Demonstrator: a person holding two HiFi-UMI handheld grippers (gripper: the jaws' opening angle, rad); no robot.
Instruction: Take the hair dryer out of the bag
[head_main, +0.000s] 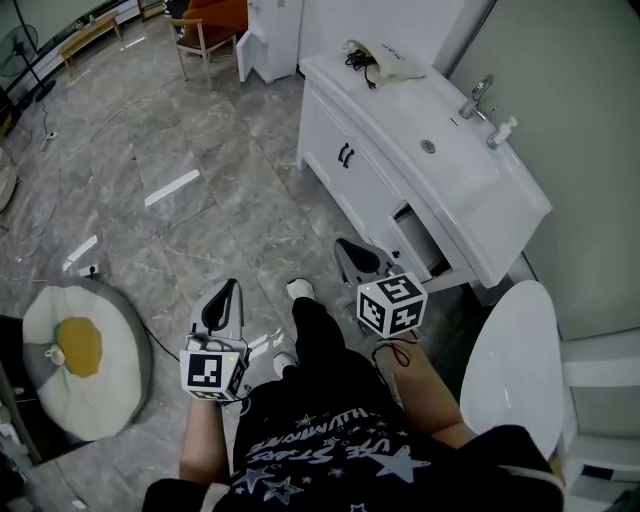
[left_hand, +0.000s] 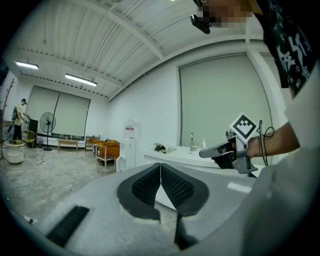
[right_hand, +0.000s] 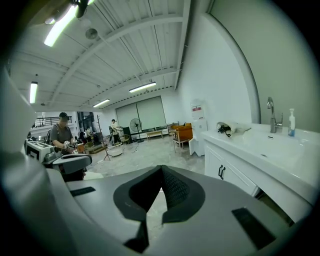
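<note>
My left tool (head_main: 228, 292) and right tool (head_main: 350, 248) are pinched together, empty. The pale bag (head_main: 395, 66) holding the black hair dryer (head_main: 362, 60) sits on the white bench (head_main: 385, 108), upper centre; I'd step close and open before reaching.

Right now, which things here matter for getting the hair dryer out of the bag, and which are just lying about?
For the job: pale crumpled bag with something black at its mouth, on the white vanity counter; left gripper and right gripper, both shut, empty.
Lying about: chrome tap; white soap bottle; orange armchair; round white cushion with a yellow centre.
</note>
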